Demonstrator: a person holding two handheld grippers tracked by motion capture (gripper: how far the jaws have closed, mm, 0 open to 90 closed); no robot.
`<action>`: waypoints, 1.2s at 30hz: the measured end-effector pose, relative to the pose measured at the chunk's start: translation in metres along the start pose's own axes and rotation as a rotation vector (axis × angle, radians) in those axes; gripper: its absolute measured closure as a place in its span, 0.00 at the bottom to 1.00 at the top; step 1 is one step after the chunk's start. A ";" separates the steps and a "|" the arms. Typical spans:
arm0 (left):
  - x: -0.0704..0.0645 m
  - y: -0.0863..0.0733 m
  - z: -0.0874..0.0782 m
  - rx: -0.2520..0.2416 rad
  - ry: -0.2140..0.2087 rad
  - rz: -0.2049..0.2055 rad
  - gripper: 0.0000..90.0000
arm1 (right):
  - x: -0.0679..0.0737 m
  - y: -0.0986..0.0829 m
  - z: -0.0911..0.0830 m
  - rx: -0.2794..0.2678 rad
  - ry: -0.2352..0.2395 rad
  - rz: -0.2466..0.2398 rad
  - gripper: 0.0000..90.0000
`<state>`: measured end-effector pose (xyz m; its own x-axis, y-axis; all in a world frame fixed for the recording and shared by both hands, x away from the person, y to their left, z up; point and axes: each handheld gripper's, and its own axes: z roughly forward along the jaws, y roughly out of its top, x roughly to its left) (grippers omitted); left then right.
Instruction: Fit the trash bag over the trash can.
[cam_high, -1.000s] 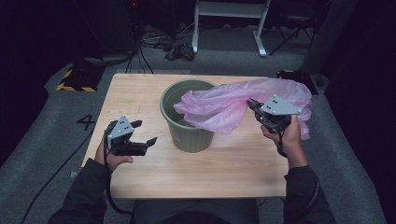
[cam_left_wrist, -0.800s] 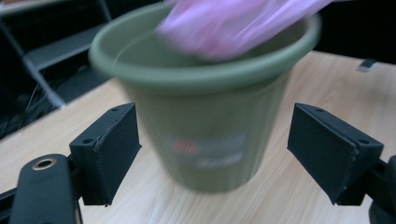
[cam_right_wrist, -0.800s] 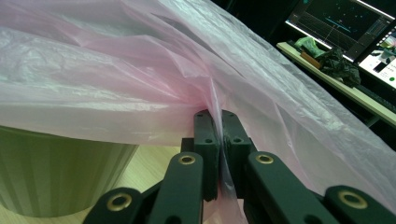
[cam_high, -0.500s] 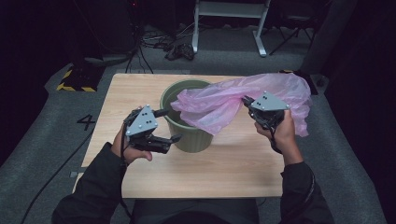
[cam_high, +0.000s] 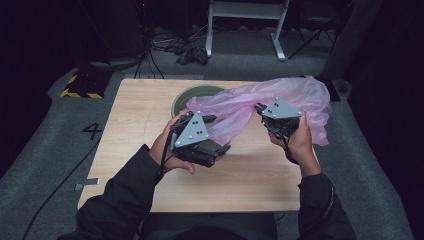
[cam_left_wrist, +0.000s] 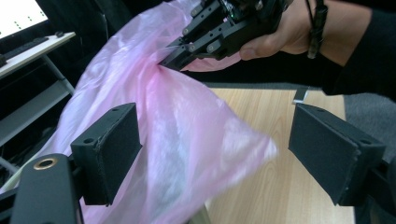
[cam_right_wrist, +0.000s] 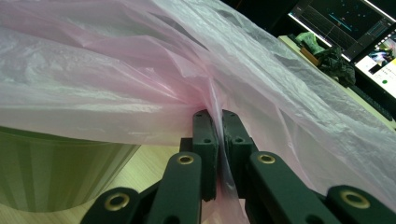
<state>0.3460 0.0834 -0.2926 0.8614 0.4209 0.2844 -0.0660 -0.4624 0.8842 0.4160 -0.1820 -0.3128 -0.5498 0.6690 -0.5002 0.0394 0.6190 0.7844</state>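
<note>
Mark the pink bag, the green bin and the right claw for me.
pink bag (cam_high: 310, 97), high view, on the billowed film right of the bin.
green bin (cam_right_wrist: 51, 163), right gripper view, on its ribbed side wall.
right claw (cam_right_wrist: 218, 135), right gripper view, between the closed tips pinching the bag.

Overhead looks down; gripper views closely share bag (cam_left_wrist: 187, 140).

The left black two-jaw gripper (cam_high: 207, 120), held in the left hand (cam_high: 167, 150), has its jaws spread wide. The right black two-jaw gripper (cam_high: 260, 107), gripped by the right hand (cam_high: 297, 140), has its jaws pressed together.
</note>
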 end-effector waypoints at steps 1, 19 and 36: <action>0.000 0.001 0.004 0.019 0.033 0.016 0.18 | 0.001 0.001 0.000 -0.003 0.003 -0.002 0.96; 0.052 -0.015 0.028 0.150 0.201 -0.026 0.54 | 0.015 0.005 -0.017 -0.076 0.088 -0.092 0.97; 0.066 -0.014 0.021 0.114 0.053 -0.076 0.31 | 0.029 0.017 -0.019 -0.089 0.125 -0.171 0.95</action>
<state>0.4148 0.1010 -0.2940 0.8340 0.4969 0.2398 0.0585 -0.5119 0.8571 0.3851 -0.1598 -0.3075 -0.6417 0.4977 -0.5835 -0.1338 0.6765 0.7242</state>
